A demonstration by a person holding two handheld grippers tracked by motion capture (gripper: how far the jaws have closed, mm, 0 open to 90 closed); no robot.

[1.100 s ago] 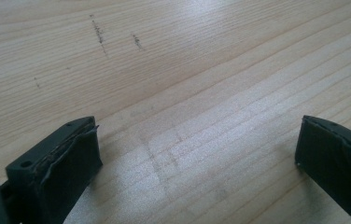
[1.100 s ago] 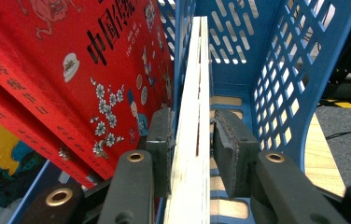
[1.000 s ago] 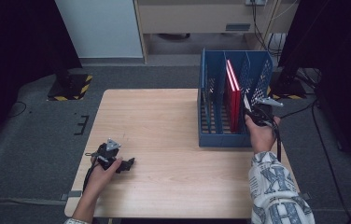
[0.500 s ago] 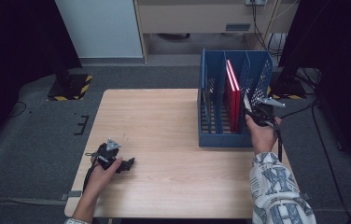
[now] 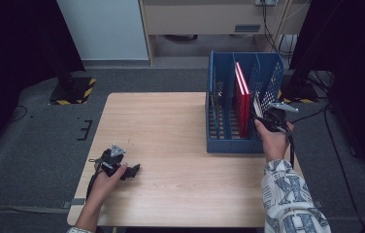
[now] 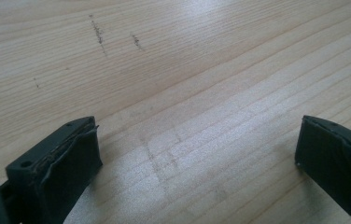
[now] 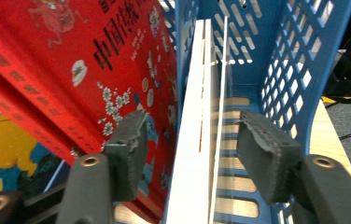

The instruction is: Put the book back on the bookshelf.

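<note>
White book [image 7: 197, 121] stood in the blue rack [image 5: 273, 82]; my right hand-held gripper [image 7: 190, 154] had just been opening, pads clear—I judged a straight withdrawal best.

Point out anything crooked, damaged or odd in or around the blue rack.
The red books lean sideways in the blue rack instead of standing upright. The pad covering on the right gripper looks frayed at its edges.

Premises read as a lab or recording room. A lone wooden counter [image 5: 171, 141] stands on grey carpet [image 5: 40, 145], ringed by dark curtains [image 5: 15, 43]. Stand bases with yellow-black hazard tape [image 5: 76, 91] and loose cables [image 5: 336, 141] run across the floor. A pale cabinet [image 5: 205, 17] lines the rear wall.
</note>
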